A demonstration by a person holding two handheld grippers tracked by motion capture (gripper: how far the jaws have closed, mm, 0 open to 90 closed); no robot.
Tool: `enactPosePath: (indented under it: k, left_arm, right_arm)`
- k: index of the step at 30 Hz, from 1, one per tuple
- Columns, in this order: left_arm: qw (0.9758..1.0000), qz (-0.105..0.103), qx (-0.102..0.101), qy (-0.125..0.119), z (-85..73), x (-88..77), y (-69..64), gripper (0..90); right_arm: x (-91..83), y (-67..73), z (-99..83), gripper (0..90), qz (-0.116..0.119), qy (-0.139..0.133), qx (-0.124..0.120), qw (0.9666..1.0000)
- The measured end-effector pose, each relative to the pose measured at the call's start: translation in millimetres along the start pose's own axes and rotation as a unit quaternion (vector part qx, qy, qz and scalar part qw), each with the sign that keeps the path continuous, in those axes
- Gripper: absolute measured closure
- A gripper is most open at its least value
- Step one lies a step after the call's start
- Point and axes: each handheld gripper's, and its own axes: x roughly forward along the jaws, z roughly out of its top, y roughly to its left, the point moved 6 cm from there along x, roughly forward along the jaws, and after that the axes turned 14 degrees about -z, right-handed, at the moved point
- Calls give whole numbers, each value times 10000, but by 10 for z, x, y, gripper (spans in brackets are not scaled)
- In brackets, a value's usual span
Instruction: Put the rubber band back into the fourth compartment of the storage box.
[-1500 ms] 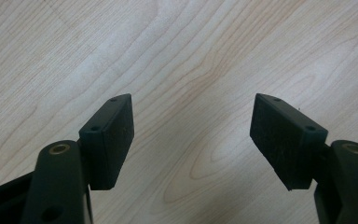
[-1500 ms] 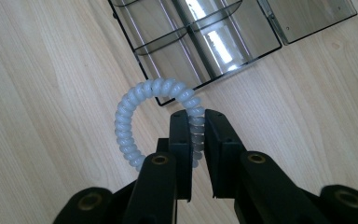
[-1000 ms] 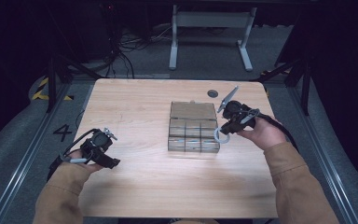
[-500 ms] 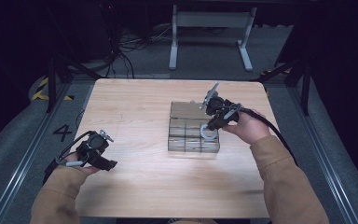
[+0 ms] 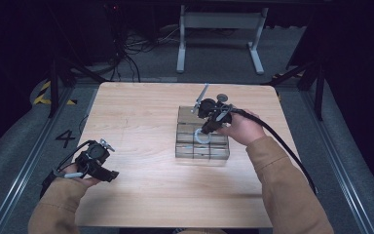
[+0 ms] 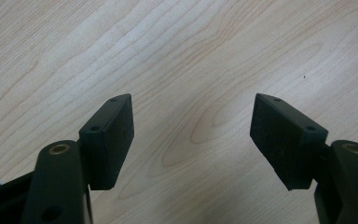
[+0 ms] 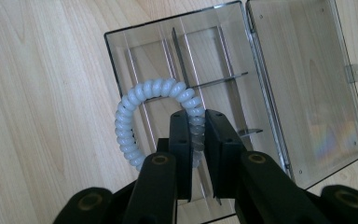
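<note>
A white spiral hair tie hangs in my right gripper, whose pads are shut on one side of the coil. It is held just above a clear plastic compartment box with thin dividers; the box's lid lies open flat beside it. From the high view the right gripper and hair tie are over the middle of the box. My left gripper rests low at the table's front left, jaws wide apart over bare wood, nothing between them.
The light wooden table has free room left of and in front of the box. A cable trails from the right gripper over the forearm. Dark floor, cables and a metal stand lie beyond the far edge.
My right gripper has carried the hair tie leftward, from the box's right edge to above its middle. The left gripper has hardly moved.
</note>
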Motion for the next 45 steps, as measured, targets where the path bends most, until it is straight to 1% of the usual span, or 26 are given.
enactPosePath:
  k: [2, 3, 5, 6, 8, 11, 12, 13, 15, 16, 19, 20, 21, 23, 24, 26, 28, 29, 35, 38, 39, 41, 42, 45]
  left_arm:
    - [10000, -9, 11, 5, 9, 3, 1, 310]
    - [10000, -9, 14, 3, 14, 4, 2, 310]
    - [10000, -16, 30, 8, 22, 5, 3, 310]
    - [10000, -21, 33, -2, 31, 8, 2, 310]
    - [10000, -29, 53, -1, 48, 15, 1, 310]
    - [10000, -41, 82, 11, 71, 21, -3, 310]
    - [9999, -47, 90, 13, 77, 23, -4, 310]
    - [9999, -57, 117, 18, 93, 27, -2, 310]
    - [9999, -63, 104, 15, 101, 29, -4, 310]
    - [9999, -75, 116, 12, 112, 31, -3, 310]
    - [9998, -94, 162, 22, 142, 34, -8, 310]
    - [9998, -87, 166, 12, 152, 36, -11, 310]
    - [9998, -93, 183, 21, 157, 36, -10, 310]
    - [9997, -115, 194, 15, 166, 37, -7, 310]
    - [9998, -101, 186, 16, 170, 33, -5, 310]
    - [9997, -133, 193, 10, 178, 33, 0, 310]
    - [9997, -132, 204, 17, 182, 34, 4, 310]
    - [9997, -134, 202, 13, 185, 36, 3, 310]
    - [9997, -148, 209, 24, 194, 49, 4, 310]
    - [9997, -148, 206, 26, 191, 43, 3, 310]
    - [9997, -148, 206, 26, 191, 43, 3, 310]
    - [9997, -156, 194, 25, 189, 45, 2, 310]
    - [9997, -151, 209, 27, 188, 46, 5, 310]
    - [9997, -138, 208, 31, 186, 43, 7, 310]
  right_arm:
    - [11, 10, 53, 816, 15, -11, -38, 10000]
    - [15, 20, 77, 816, 34, -58, -35, 10000]
    - [12, 31, 90, 816, 58, -30, 12, 10000]
    - [33, 34, 129, 817, 26, 13, -31, 10000]
    - [41, 28, 144, 817, 24, -20, -76, 10000]
    - [46, 41, 198, 816, 44, -2, -62, 10000]
    - [48, 53, 229, 817, 116, -64, -28, 9999]
    - [57, 46, 242, 817, 116, -114, -49, 9999]
    - [64, 45, 247, 817, 113, -75, -38, 9999]
    - [76, 51, 257, 816, 125, -50, 9, 9999]
    - [118, 57, 299, 817, 119, 1, -39, 9999]
    - [129, 65, 319, 817, 122, 6, -24, 9999]
    - [146, 62, 346, 817, 102, -13, -84, 9999]
    - [154, 79, 379, 817, 118, 3, -83, 9999]
    - [163, 79, 398, 817, 125, -48, -101, 9999]
    - [195, 83, 426, 817, 132, -49, -84, 9999]
    - [207, 92, 434, 817, 158, -64, -54, 9998]
    - [230, 90, 434, 816, 135, -22, -96, 9999]
    - [307, 100, 441, 816, 134, 68, -58, 9999]
    - [377, 120, 441, 816, 120, 159, -82, 9998]
    - [399, 119, 442, 816, 106, 160, -124, 9997]
    - [416, 129, 443, 817, 128, 171, -130, 9997]
    - [446, 148, 441, 817, 140, 235, -126, 9995]
    - [485, 163, 445, 816, 138, 229, -143, 9995]
